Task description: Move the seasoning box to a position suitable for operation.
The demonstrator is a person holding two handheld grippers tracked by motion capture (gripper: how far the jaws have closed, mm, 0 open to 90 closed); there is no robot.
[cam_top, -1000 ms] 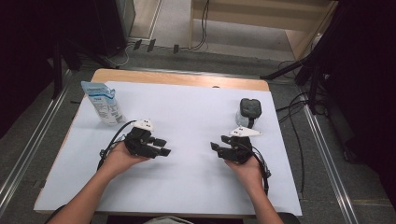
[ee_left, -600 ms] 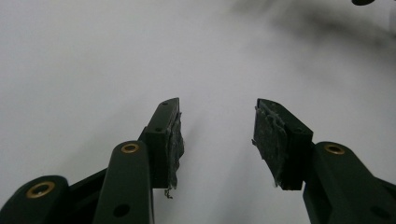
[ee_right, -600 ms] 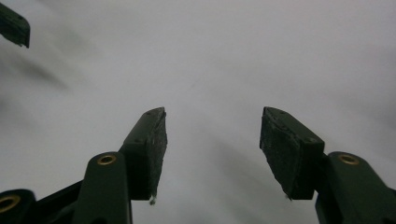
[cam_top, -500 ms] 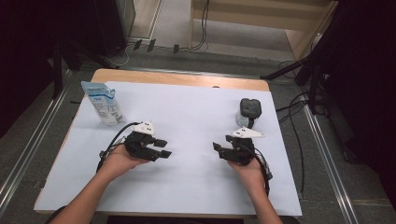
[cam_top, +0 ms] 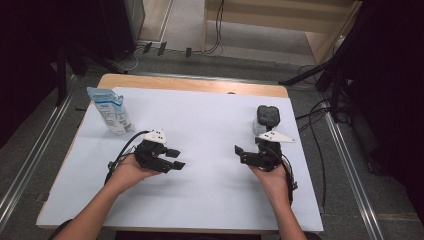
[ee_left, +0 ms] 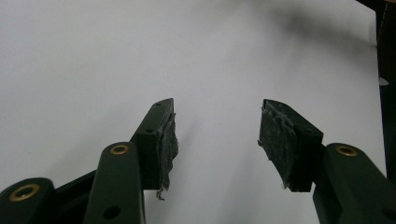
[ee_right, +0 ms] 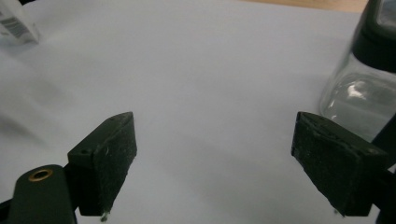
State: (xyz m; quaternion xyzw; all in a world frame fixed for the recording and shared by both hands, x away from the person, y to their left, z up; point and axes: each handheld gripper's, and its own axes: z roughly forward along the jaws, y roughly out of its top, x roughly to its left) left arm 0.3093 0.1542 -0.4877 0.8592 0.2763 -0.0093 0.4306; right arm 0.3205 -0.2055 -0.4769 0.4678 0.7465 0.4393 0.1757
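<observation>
The right tool (cam_top: 245, 154) hovers released over the counter (cam_top: 210, 200), its jaws just widening, beside a glass jar (cam_top: 266, 119). The left tool (cam_top: 176, 159) is released too, jaws just spreading on nothing.

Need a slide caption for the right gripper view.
Right gripper, jaws just opened with nothing between them, over the white table beside a glass jar.

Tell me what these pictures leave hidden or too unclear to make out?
- Printing on the blue-and-white pouch: too small in the high view; cut off by the corner in the right gripper view.
- Glass jar with dark lid: cut off by the right edge; contents unclear.
- Jar's base in the high view: hidden behind the right gripper.
</observation>
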